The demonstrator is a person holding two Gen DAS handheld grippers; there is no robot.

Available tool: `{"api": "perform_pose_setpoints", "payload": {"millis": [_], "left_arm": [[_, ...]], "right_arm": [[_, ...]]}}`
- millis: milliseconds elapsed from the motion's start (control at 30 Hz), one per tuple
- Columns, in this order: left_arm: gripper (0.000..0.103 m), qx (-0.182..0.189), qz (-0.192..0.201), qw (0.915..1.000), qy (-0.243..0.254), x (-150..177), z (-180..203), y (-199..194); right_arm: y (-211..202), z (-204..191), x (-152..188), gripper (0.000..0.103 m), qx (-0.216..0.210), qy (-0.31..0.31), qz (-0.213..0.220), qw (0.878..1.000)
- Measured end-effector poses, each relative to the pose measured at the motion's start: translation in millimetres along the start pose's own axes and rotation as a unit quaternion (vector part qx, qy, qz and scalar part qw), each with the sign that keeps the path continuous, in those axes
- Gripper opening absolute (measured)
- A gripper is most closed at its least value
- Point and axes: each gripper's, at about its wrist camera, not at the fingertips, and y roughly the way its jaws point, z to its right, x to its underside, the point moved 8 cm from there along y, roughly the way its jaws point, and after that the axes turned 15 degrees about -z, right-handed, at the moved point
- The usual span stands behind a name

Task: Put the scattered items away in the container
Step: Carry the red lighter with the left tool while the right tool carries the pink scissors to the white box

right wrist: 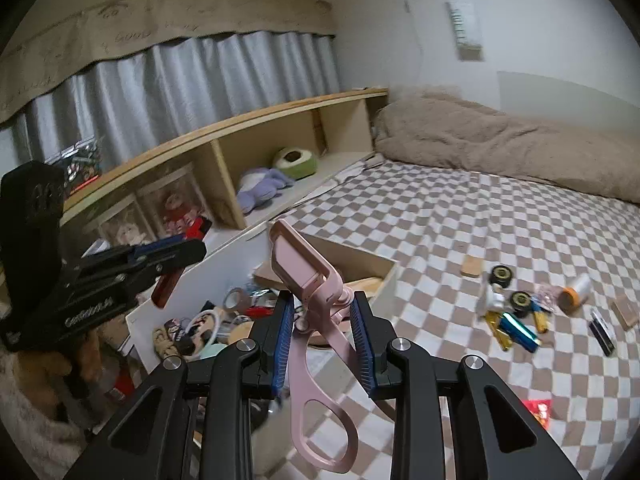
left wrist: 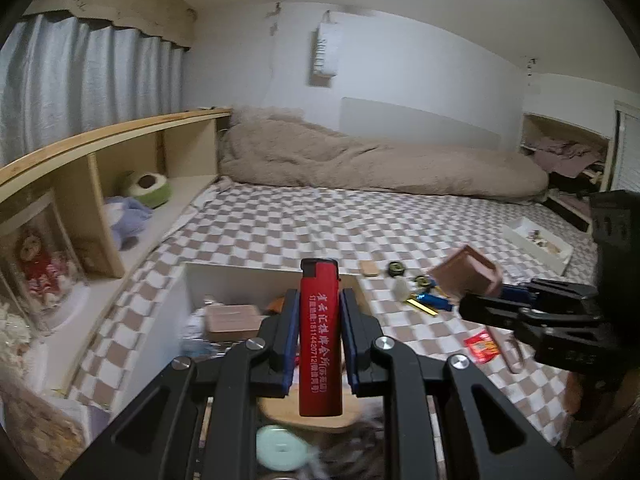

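The left tongs (left wrist: 320, 316) are clenched on a red lighter (left wrist: 320, 340), which stands upright between the blue pads with its black top above them. White writing runs along the lighter's side. The right tongs (right wrist: 322, 328) are clenched on a pink tool with loop handles (right wrist: 316, 320), something like an eyelash curler; its flat head points up and to the left, and the loops hang below the pads.

Both tongs are in the air above a bed (left wrist: 280, 220) with a brown and white checkered sheet. Under the left tongs stands the container, an open white box (left wrist: 256, 276), which already holds many small things: a brown flat box, a roll of tape, rings and other pieces that are too blurred to name. In the right wrist view the same box (right wrist: 384, 276) is directly behind the pink tool.

More items lie scattered on the sheet to the right of the box: a small wooden block (right wrist: 472, 266), two black and yellow tape measures (right wrist: 502, 276), a white bottle with an orange cap (right wrist: 574, 294), some yellow and blue pens (right wrist: 516, 326), and a red packet (left wrist: 482, 346). A smaller white tray (left wrist: 538, 242) sits farther away on the bed. A beige blanket (left wrist: 360, 160) lies along the wall, and a wooden shelf (left wrist: 120, 160) with soft toys runs beside the bed.
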Motion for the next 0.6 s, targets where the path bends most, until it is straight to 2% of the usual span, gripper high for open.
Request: {"api": "perform_pose_setpoints", "payload": {"millis": [133,233,333,600], "left_arm": [[0.020,-0.031,-0.017,0.9994,-0.002,1,-33,10],[0.020,-0.038,-0.036,0.9986,-0.009,5,-54,22],[0.020,-0.052,-0.059,0.9968,-0.008,9,-70,37],[0.020,-0.093,-0.119,0.9884,0.019,26,-93,77]], "right_arm": [[14,-20,-9,0.030,-0.019,-0.017,-0.013,1.000],[23,-31,-15,0.030,-0.025,-0.028,-0.022,0.999],[31,-38,-19,0.030,-0.019,-0.043,-0.031,0.998],[54,-51,-21,0.030,-0.018,-0.072,-0.064,0.995]]}}
